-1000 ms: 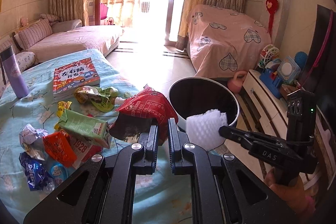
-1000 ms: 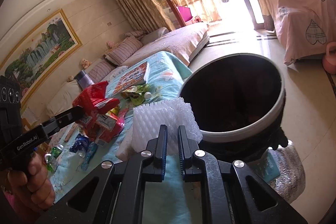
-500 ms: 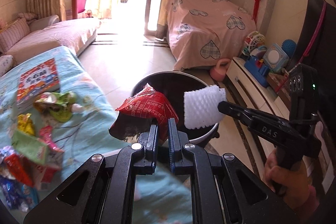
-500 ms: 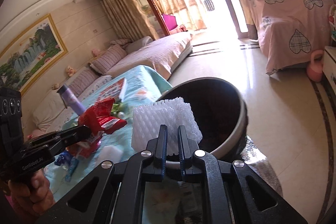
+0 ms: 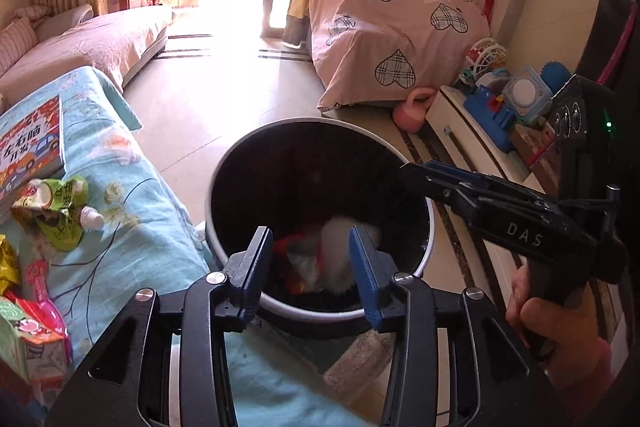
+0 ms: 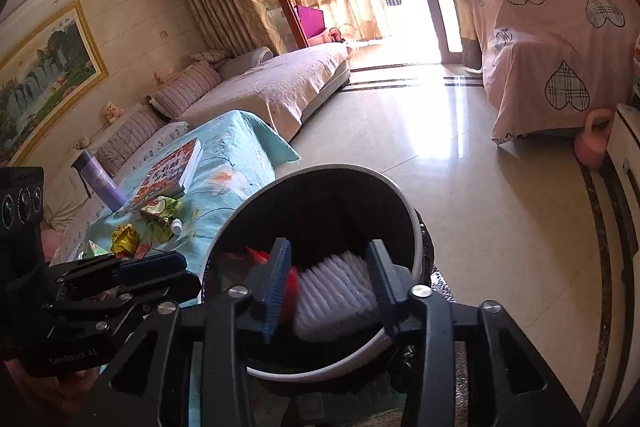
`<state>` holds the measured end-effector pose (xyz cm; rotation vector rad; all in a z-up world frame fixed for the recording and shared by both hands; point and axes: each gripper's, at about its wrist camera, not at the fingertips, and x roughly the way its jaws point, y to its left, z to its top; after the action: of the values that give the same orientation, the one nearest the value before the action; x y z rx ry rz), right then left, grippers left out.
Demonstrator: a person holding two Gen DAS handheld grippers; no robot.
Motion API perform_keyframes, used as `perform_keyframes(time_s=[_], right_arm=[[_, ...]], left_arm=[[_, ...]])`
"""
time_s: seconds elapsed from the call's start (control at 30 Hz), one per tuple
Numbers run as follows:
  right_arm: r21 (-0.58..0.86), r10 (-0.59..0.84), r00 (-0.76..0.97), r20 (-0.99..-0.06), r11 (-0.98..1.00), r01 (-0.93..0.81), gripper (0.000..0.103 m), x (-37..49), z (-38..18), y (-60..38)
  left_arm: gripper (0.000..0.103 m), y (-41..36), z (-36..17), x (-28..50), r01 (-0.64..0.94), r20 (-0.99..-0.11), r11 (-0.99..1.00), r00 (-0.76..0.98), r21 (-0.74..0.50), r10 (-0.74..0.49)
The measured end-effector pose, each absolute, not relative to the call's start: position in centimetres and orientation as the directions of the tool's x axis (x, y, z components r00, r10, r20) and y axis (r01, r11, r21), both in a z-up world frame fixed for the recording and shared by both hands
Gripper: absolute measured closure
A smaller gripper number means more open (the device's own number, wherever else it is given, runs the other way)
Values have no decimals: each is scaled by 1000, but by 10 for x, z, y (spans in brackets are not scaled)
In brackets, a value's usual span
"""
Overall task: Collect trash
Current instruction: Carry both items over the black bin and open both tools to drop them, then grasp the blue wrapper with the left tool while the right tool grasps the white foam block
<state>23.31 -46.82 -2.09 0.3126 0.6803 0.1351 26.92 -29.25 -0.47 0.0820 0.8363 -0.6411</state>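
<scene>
Landmark: round trash bin (image 5: pixel 426 223), white rim, black lining, standing on the tiled floor.

Left gripper (image 5: pixel 311 251): poised over the bin's near rim, pointing down into it. Jaws are opening, standing partway apart; nothing is pressed between the blue pads. Red snack wrapper (image 5: pixel 289 243) is seen in the gap between them, blurred, loose inside the bin.

Right gripper (image 6: pixel 328 277): also above the bin's near rim, angled downward. Jaws opening, partway apart, gripping nothing. White foam net (image 6: pixel 340 287) shows between the pads but free of them, blurred, inside the bin beside the red wrapper. In the left wrist view this gripper reaches over the bin's right rim, with the person's hand (image 5: pixel 548 319) on its handle.

Table with a light blue floral cloth (image 5: pixel 132 211): just beside the bin, on its left. Items on it, all apart from the bin:
- green crumpled pouch with a white cap (image 5: pixel 56 211), nearest the bin;
- yellow wrapper (image 6: pixel 125 237), beyond the green pouch;
- pink wrapper (image 5: pixel 40 287) and green carton (image 5: pixel 24 347), farther left;
- picture book (image 6: pixel 172 167) and purple flask (image 6: pixel 98 181), at the table's far end.

Pink heart-print cover (image 5: pixel 392 27): over furniture beyond the bin, well apart from it.

Pink kettlebell (image 5: pixel 414 109): on the floor beyond the bin, at the foot of that cover.
</scene>
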Motion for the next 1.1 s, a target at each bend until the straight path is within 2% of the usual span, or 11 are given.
perform_keyframes(time_s=[0.07,0.13,0.2,0.3,0.77,0.93,1.1], right_arm=[[339,223,778,-587,941,-14,56,228,-20,-469],[363,236,786,-572,932,-16,50,223,-17,-468],[377,248,795,-553,926,-27,37,215,-13,-461],[399,269,807,-526,916,-45,23,200,-11,-444],[461,381,756,-532,880,-119,17,158,-28,-344],[433,392,732,-557,889,-147,17,162,-31,-314],[361,362,709,-605,918,-161,17,172,-35,-283]], left_arm=[[54,-282,-2,264,546,-707,818,505,-183,-495],[52,-268,2,255,534,-692,823,520,-195,-501],[45,-255,5,245,521,-682,830,535,-199,-499],[41,-229,5,224,491,-664,848,567,-202,-487],[39,-89,-19,165,300,-681,926,630,-228,-372],[36,-41,-27,153,213,-680,939,649,-269,-342],[27,-4,-31,149,98,-680,956,682,-278,-268]])
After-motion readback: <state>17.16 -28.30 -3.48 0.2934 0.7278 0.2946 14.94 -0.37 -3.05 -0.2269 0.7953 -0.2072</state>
